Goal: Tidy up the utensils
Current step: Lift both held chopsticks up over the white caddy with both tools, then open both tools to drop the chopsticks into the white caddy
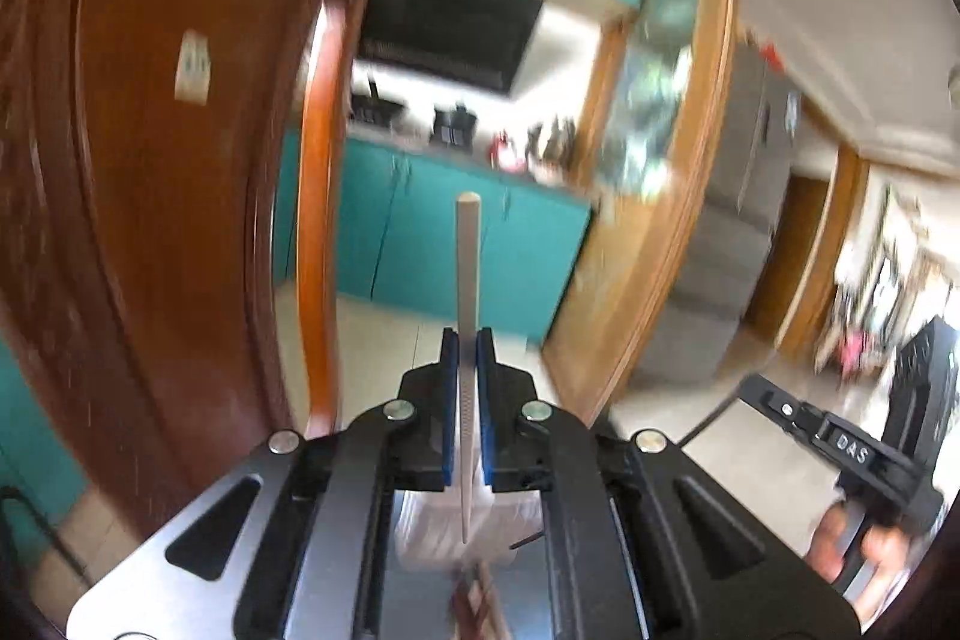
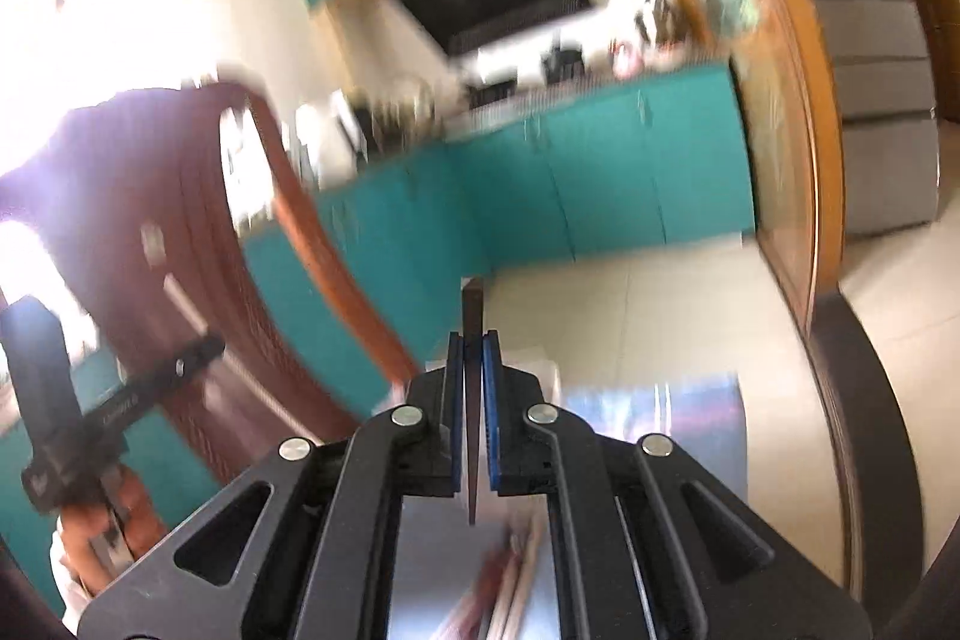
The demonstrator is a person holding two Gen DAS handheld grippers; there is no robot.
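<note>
Left wrist view: the left gripper [image 1: 467, 340] is seen at lower centre with its jaws closed onto a slim, pale utensil handle [image 1: 467, 256], which is held edge-on and projects upward toward frame centre. Its working end is hidden below the blue pads [image 1: 451, 400], so the utensil type cannot be told. A wooden door [image 1: 168, 172] fills the left of the frame; teal cabinets [image 1: 456, 244] lie behind the handle. The right-hand gripper body [image 1: 852, 451] is noted at lower right. Heavy motion blur is recorded.

Right wrist view: the right gripper [image 2: 473, 346] is seen at lower centre, jaws closed onto a thin dark handle [image 2: 473, 304], also edge-on and pointing up-frame. The utensil type is not resolved. Blurred items, possibly further utensils, are seen at the bottom centre. The left-hand gripper body [image 2: 48, 400] appears at the left edge.

Risks, judged: both handles are pinched across their thin dimension, so pivoting or slipping between the pads is likely if a swing is fast. No destination is visible in either view, so misplacement is possible. The door stands near the left gripper; a strike could dislodge the pale handle.
</note>
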